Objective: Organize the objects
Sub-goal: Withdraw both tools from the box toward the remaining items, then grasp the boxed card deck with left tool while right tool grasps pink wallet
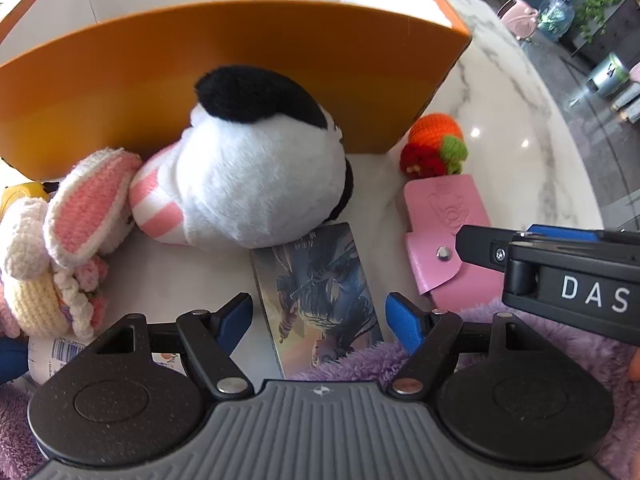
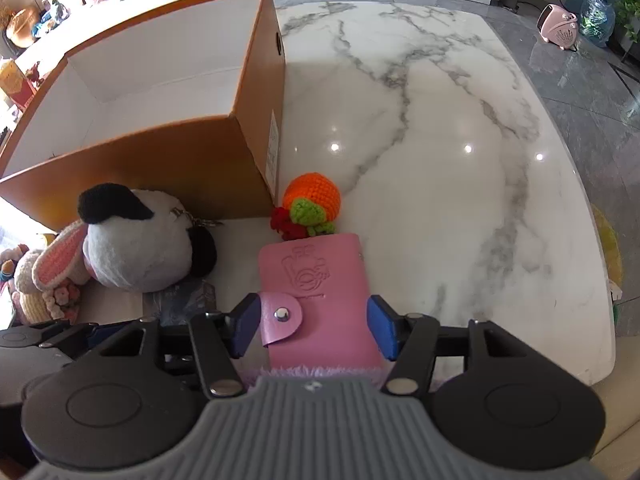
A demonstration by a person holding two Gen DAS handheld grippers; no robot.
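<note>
The white marble worktop carries everything here, and the biggest thing on it is the open orange cardboard box with white inner walls. As far as its floor shows, nothing lies in it yet.

Against the box's near wall leans the round white plush head with black ears, a keyring on it. To its left sits the cream crocheted rabbit with pink-lined ears. At the box's near right corner rests the small orange crocheted fruit with a green leaf and red flower.

The pink leather snap-button card wallet lies flat just beyond that fruit's near side, its long axis running straight away from the right gripper. The released blue fingers straddle its near end, one on each side, not yet pressing, so I judge the right hand is the one to take it; the box lies up and to the left from there.

The left gripper is likewise spread wide, its fingers either side of the glossy picture card with a dark winged figure, which lies lengthwise ahead, its near corner on fluffy lilac fabric.
</note>
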